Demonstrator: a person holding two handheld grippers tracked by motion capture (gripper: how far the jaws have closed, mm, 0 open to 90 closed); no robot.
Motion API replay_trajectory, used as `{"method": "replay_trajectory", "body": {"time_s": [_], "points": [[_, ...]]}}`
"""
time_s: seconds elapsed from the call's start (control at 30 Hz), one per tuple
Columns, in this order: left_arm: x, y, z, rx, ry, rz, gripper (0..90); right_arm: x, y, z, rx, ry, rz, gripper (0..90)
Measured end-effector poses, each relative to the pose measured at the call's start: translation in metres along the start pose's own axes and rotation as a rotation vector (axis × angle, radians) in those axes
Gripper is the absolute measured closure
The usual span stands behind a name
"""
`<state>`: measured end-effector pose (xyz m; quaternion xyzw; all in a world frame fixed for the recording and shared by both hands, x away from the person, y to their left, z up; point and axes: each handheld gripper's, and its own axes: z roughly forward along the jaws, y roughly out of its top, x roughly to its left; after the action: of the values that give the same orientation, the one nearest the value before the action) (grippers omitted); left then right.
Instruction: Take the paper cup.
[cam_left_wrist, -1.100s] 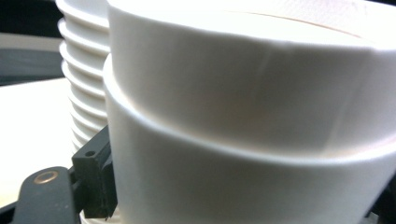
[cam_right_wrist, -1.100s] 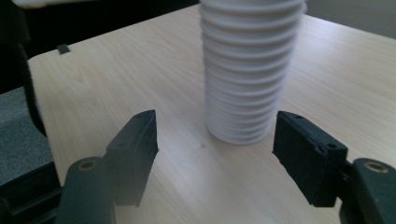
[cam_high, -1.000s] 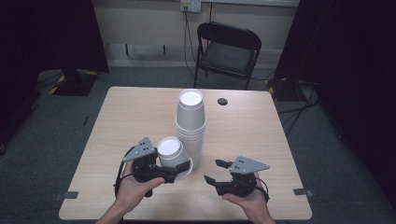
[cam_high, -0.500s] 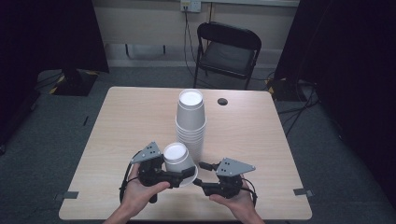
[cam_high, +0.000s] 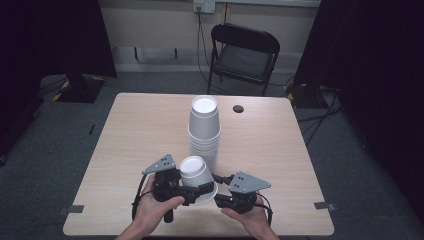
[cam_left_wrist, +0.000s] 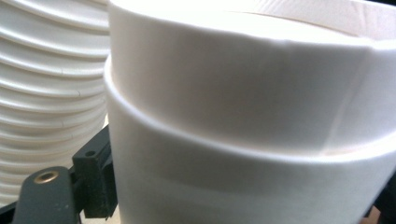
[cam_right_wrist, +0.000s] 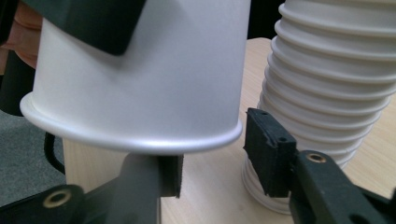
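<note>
We hold a white cup (cam_high: 196, 176) upside down in our left tool (cam_high: 199, 191). The left tool is closed on the cup's side, low down by the rim. In the left gripper view the cup (cam_left_wrist: 243, 121) sits very close and looks like two cups, one slid over the other.

Our right tool (cam_high: 222, 181) is at about 3 o'clock from the cup. It is open wide. In the right gripper view one jaw sits just under the cup's rim (cam_right_wrist: 135, 140) and the other jaw stands off to the side, not touching it.

The cup is above the near edge of the surface (cam_high: 125, 135), at about 6 o'clock from the tall stack of cups (cam_high: 204, 131). The stack stands upside down near the middle of the surface, just behind the cup.
</note>
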<state>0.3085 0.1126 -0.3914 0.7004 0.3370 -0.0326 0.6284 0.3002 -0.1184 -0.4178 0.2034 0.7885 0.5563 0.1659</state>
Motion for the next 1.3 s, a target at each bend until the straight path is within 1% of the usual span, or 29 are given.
{"method": "replay_trajectory", "body": {"time_s": [0.03, 0.07, 0.13, 0.17, 0.2, 0.23, 0.3, 0.33, 0.37, 0.43, 0.47, 0.57, 0.6, 0.67, 0.7, 0.8, 0.87, 0.9, 0.97, 1.0, 1.07, 1.13, 1.17, 1.23, 1.3], "points": [[0.0, 0.0, 0.0, 0.005, -0.006, -0.011, 15.2, 0.001, 0.0, 0.0, -0.006, -0.008, -0.008, 60.2], [0.0, -0.001, 0.001, 0.004, -0.018, -0.032, 15.2, 0.001, 0.0, -0.001, -0.013, -0.015, -0.015, 60.5], [0.001, -0.002, 0.002, 0.005, -0.022, -0.036, 15.2, 0.002, 0.0, -0.001, -0.016, -0.024, -0.02, 61.4], [0.001, -0.002, 0.003, 0.004, -0.033, -0.042, 15.2, 0.002, 0.0, -0.002, -0.038, -0.029, -0.031, 62.2], [0.001, -0.002, 0.003, 0.004, -0.033, -0.042, 15.2, 0.002, 0.0, -0.002, -0.038, -0.029, -0.031, 62.2], [0.001, -0.003, 0.003, 0.007, -0.042, -0.054, 15.2, 0.002, -0.001, -0.003, -0.056, -0.024, -0.038, 63.4], [0.002, -0.003, 0.004, 0.009, -0.051, -0.067, 15.2, 0.001, -0.002, -0.003, -0.064, -0.026, -0.046, 63.9], [0.002, -0.003, 0.004, 0.009, -0.051, -0.067, 15.2, 0.001, -0.002, -0.003, -0.065, -0.035, -0.052, 64.6], [0.002, -0.003, 0.004, 0.013, -0.059, -0.078, 15.2, 0.001, -0.002, -0.003, -0.072, -0.03, -0.053, 65.7], [0.002, -0.004, 0.004, 0.017, -0.06, -0.081, 15.3, 0.001, -0.002, -0.005, -0.079, -0.04, -0.058, 69.0], [0.003, -0.004, 0.005, 0.02, -0.064, -0.084, 15.2, 0.001, -0.001, -0.005, -0.08, -0.036, -0.06, 71.6], [0.003, -0.006, 0.006, 0.026, -0.064, -0.09, 15.2, 0.002, -0.001, -0.005, -0.074, -0.046, -0.068, 74.2], [0.004, -0.006, 0.006, 0.03, -0.071, -0.101, 15.2, 0.0, -0.002, -0.005, -0.075, -0.047, -0.07, 77.8], [0.005, -0.006, 0.006, 0.029, -0.075, -0.109, 15.2, 0.0, -0.002, -0.005, -0.075, -0.05, -0.068, 79.1], [0.006, -0.007, 0.007, 0.025, -0.08, -0.123, 15.0, -0.002, -0.002, -0.006, -0.077, -0.049, -0.07, 81.0], [0.007, -0.007, 0.006, 0.015, -0.094, -0.136, 14.5, -0.001, -0.002, -0.007, -0.077, -0.051, -0.07, 82.2], [0.009, -0.007, 0.005, -0.001, -0.104, -0.15, 14.3, -0.001, -0.002, -0.007, -0.082, -0.049, -0.076, 83.2], [0.009, -0.007, 0.005, -0.001, -0.104, -0.15, 14.3, -0.001, -0.002, -0.008, -0.083, -0.045, -0.079, 83.8], [0.011, -0.007, 0.004, -0.023, -0.118, -0.14, 14.3, 0.0, -0.002, -0.008, -0.083, -0.043, -0.078, 84.0], [0.011, -0.006, 0.004, -0.029, -0.119, -0.139, 14.4, 0.001, -0.001, -0.008, -0.081, -0.044, -0.084, 84.2], [0.011, -0.006, 0.003, -0.032, -0.116, -0.132, 14.6, 0.001, -0.002, -0.007, -0.084, -0.034, -0.074, 84.3], [0.011, -0.006, 0.003, -0.039, -0.116, -0.133, 14.7, 0.001, -0.002, -0.007, -0.082, -0.031, -0.075, 84.4], [0.011, -0.006, 0.002, -0.045, -0.111, -0.115, 14.7, 0.001, -0.002, -0.007, -0.077, -0.026, -0.076, 84.5], [0.011, -0.005, 0.001, -0.054, -0.11, -0.108, 14.6, 0.001, -0.002, -0.007, -0.072, -0.02, -0.073, 84.6], [0.012, -0.005, 0.0, -0.059, -0.11, -0.087, 14.8, 0.001, -0.002, -0.007, -0.065, -0.01, -0.07, 84.7]]}}
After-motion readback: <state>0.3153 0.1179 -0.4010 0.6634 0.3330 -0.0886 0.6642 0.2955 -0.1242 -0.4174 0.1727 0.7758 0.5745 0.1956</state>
